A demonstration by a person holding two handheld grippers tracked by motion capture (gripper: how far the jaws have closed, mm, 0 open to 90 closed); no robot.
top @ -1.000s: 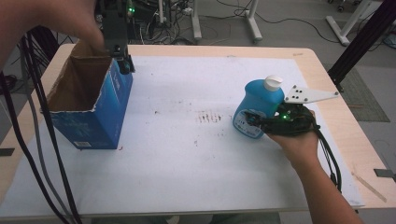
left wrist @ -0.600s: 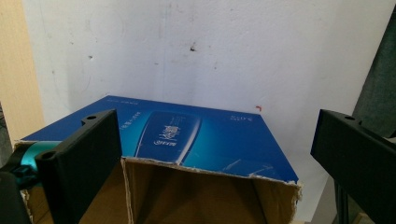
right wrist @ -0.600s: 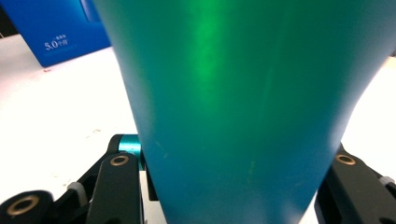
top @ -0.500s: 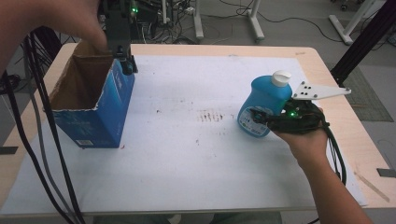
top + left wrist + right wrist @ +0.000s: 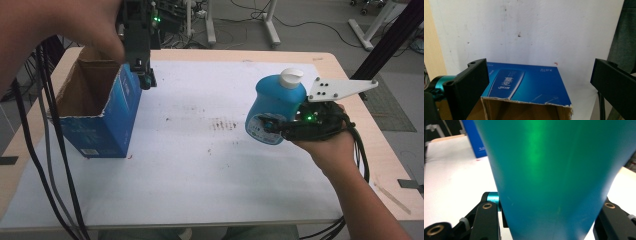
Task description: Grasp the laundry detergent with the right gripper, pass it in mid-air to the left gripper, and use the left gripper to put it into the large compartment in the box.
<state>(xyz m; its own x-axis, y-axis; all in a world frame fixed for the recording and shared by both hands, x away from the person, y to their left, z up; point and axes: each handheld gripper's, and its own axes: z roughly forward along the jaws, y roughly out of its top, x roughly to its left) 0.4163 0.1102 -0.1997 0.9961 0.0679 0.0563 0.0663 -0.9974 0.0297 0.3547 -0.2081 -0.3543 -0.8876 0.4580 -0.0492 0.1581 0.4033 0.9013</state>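
Your right gripper [image 5: 272, 127] has lifted the blue bottle [image 5: 275, 107] off the table, jaws clamped on its body, cap up. Open box [image 5: 92, 117] lies well left, beside your unclenched left gripper [image 5: 145, 75].

Blue box [image 5: 529, 85], side panel: white lettering and small print, too blurred to read.
Blue bottle [image 5: 275, 107], round label low down: print too small to read.
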